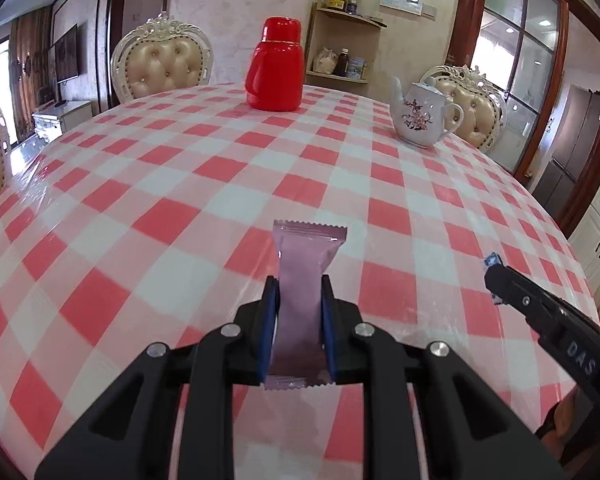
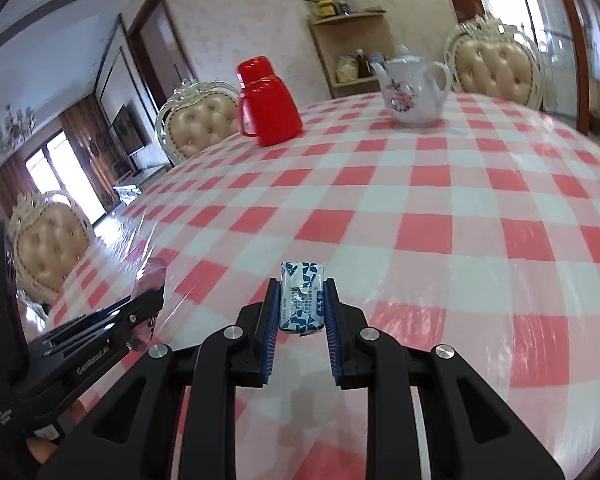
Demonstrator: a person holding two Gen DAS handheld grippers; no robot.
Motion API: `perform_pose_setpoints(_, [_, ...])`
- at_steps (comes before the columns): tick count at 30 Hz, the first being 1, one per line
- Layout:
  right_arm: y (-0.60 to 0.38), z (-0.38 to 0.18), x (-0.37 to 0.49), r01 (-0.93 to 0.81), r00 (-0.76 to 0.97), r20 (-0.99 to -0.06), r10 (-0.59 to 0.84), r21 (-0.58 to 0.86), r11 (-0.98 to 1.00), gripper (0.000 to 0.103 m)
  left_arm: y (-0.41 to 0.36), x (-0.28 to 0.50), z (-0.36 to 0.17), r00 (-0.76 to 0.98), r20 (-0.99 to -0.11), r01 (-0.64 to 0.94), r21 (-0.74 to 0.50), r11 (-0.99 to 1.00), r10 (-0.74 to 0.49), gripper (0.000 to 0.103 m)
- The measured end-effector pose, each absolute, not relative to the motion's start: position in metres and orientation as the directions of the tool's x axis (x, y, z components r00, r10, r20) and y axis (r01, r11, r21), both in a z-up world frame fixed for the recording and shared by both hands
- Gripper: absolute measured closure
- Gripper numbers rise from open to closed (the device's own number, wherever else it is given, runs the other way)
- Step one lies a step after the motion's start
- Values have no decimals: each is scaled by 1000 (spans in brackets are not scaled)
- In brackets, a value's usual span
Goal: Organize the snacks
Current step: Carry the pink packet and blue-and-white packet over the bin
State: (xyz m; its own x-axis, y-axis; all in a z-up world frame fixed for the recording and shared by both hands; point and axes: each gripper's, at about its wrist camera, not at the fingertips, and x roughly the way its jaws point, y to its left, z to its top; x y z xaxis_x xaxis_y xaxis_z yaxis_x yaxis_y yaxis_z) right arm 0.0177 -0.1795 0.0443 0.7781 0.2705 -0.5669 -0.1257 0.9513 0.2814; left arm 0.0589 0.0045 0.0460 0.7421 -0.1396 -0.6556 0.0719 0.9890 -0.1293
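Observation:
My left gripper (image 1: 299, 286) is shut on a long pink snack packet (image 1: 306, 264), which sticks out forward over the red and white checked tablecloth (image 1: 180, 184). In the right wrist view, my right gripper (image 2: 302, 290) is shut on a small blue and white wrapped snack (image 2: 302, 300), held above the tablecloth (image 2: 420, 220). The right gripper also shows at the right edge of the left wrist view (image 1: 492, 270), with a bit of the blue wrapper at its tip. The left gripper (image 2: 150, 290) with the pink packet (image 2: 154, 274) appears at the left of the right wrist view.
A red thermos jug (image 1: 276, 68) stands at the far side of the table. A white floral teapot (image 1: 420, 114) sits to its right. Padded chairs (image 1: 162, 64) ring the table, and a corner shelf (image 1: 346, 48) with jars stands behind.

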Motion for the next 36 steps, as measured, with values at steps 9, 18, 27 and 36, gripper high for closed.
perform_pose_setpoints(9, [-150, 46, -19, -176, 760, -561, 327, 307, 935, 81, 27, 17, 48, 775, -624, 23, -133, 991, -101, 82])
perform_pose_setpoints(18, [-117, 47, -61, -241, 725, -562, 398, 335, 911, 81, 56, -38, 53, 793, -605, -20, -146, 989, -74, 82])
perform_pose_setpoints(27, [-90, 47, -96, -278, 702, -573, 423, 326, 904, 81, 83, -90, 51, 784, -619, -41, -119, 992, -42, 82])
perform_pose_setpoints(36, [-53, 54, -129, -346, 674, -587, 449, 286, 894, 81, 108, -140, 61, 798, -601, -36, -106, 994, -35, 82])
